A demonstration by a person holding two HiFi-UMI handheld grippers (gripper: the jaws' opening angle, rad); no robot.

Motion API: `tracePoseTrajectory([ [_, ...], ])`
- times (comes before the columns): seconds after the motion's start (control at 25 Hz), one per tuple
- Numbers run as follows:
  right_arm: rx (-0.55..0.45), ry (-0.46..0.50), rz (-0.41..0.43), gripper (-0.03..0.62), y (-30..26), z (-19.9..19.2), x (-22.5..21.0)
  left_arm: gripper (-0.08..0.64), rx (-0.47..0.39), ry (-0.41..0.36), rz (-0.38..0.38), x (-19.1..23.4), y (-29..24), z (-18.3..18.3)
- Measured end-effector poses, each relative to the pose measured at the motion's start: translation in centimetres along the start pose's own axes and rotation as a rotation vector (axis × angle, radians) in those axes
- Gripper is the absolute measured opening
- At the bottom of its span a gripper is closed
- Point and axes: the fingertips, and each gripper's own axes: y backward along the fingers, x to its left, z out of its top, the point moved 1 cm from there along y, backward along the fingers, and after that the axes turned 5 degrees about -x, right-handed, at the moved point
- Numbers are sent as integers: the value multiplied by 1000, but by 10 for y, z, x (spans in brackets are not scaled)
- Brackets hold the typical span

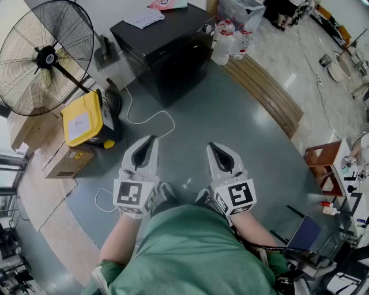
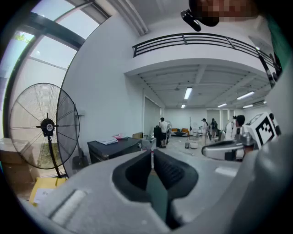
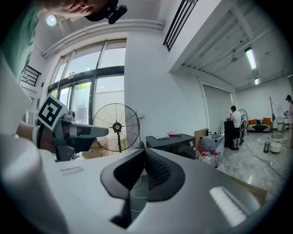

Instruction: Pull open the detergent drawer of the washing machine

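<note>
Well, I am standing on the grey-green floor point(image 1: 242, 132) with both tools held out in front of me, side by side and a little apart, pointing nearly level. My left gripper point(image 1: 152, 138) is closed: in the left gripper view its dark ribbed pads point(image 2: 167, 169) meet at the tips and nothing sits between them. My right gripper point(image 1: 211, 144) is closed too, with its jaws pressed together and empty.

The washing machine point(image 1: 167, 57), a black boxy unit, stands ahead of me, well apart from both grippers, with loose papers point(image 1: 144, 17) lying on its top. From the right gripper view I can see its front panel with a round knob at the right end. The detergent drawer is too small for me to make out there, so I cannot tell whether it is in or out.

To the left of the machine stands a big round fan point(image 1: 43, 57). Nearer me on that side sits a box with a yellow lid point(image 1: 83, 118), with a cardboard box point(image 1: 66, 161) just beside it. A white cable point(image 1: 153, 118) loops across the floor between the machine and my left gripper. Clear bottles point(image 1: 228, 40) stand at the machine's right, at the head of a strip of wooden boards point(image 1: 265, 92).
</note>
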Motion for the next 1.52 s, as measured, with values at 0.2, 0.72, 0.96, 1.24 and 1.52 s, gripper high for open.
tracePoseTrajectory([
  [0.2, 24, -9, -9, 2, -16, -3, 16, 15, 2, 4, 2, 28, 5, 1],
  [0.72, 33, -26, -118, 189, -91, 12, 59, 207, -30, 71, -73, 155, 23, -5],
  [0.96, 89, -43, -114, 189, -122, 0, 79, 207, -6, 114, -81, 190, 23, -25],
  [1.24, 71, -93, -47, 189, -170, -7, 60, 207, 14, 102, -31, 214, -2, -28],
  [1.52, 37, -216, 59, 187, -237, -7, 9, 207, 50, 34, 71, 231, -50, -11],
])
